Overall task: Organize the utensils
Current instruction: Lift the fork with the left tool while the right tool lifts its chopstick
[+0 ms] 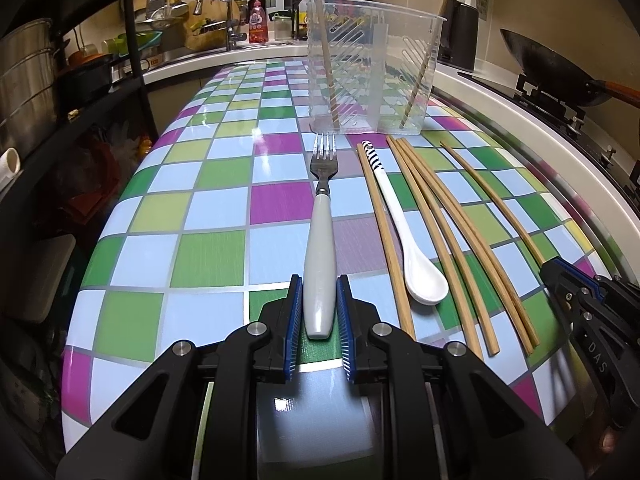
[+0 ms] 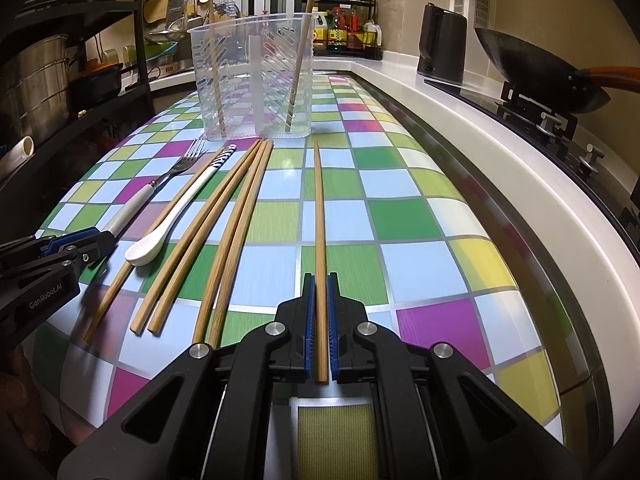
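Note:
My left gripper (image 1: 319,288) is shut on the white handle of a fork (image 1: 320,240), which lies on the checkered tabletop with its tines toward the far side. My right gripper (image 2: 320,284) is shut on the near end of a single wooden chopstick (image 2: 319,216). Between them lie a white spoon (image 1: 404,232) with a striped handle end and several more chopsticks (image 1: 452,236). At the far end stands a clear plastic utensil holder (image 1: 372,68) with two chopsticks upright in it. The right gripper (image 1: 568,280) shows at the right edge of the left wrist view.
The checkered table (image 2: 404,216) borders a white counter (image 2: 500,152) on the right with a stove, a black wok (image 2: 532,64) and a dark kettle (image 2: 442,44). A black shelf with pots (image 1: 28,76) stands at left; a sink (image 1: 224,32) and bottles lie beyond.

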`<state>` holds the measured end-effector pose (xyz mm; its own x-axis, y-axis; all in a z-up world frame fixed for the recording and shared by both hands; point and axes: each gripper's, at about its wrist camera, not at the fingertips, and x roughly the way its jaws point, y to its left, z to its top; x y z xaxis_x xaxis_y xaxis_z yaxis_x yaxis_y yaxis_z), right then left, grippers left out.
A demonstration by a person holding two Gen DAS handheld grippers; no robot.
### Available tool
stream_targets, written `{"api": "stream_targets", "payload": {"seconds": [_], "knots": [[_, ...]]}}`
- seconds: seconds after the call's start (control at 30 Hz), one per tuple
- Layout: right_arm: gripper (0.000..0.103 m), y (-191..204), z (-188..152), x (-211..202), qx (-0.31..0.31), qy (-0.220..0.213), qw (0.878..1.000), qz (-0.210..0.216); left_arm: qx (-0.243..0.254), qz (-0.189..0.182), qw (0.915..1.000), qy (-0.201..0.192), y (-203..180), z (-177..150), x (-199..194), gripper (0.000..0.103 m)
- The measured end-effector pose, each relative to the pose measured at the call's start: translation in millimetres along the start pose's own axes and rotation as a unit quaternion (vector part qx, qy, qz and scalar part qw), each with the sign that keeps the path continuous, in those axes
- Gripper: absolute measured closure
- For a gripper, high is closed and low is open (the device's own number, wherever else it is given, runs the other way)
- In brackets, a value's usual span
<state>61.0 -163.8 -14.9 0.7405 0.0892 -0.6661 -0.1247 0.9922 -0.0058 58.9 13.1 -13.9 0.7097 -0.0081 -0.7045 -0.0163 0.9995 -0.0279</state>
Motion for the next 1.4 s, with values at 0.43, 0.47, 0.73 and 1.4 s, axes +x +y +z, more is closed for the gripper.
{"api": "stream_targets", "payload": {"seconds": [0.43, 0.47, 0.73, 1.4], "knots": [[0.097, 2, 14, -34, 0.0, -0.047, 0.999, -0.019, 0.015, -0.009, 0.9979, -0.062, 1, 8, -36, 0.086], [0.097, 2, 16, -38, 0.0, -0.052, 0.998, -0.02, 0.018, -0.009, 0.9973, -0.071, 1, 9, -40, 0.086], [0.097, 7, 31, -65, -0.018, -0.098, 0.995, -0.026, 0.036, -0.001, 0.9881, -0.15, -4, 18, -71, 0.086], [0.097, 12, 56, -95, -0.036, -0.152, 0.987, -0.025, 0.036, 0.001, 0.9839, -0.175, -4, 27, -85, 0.086]]}}
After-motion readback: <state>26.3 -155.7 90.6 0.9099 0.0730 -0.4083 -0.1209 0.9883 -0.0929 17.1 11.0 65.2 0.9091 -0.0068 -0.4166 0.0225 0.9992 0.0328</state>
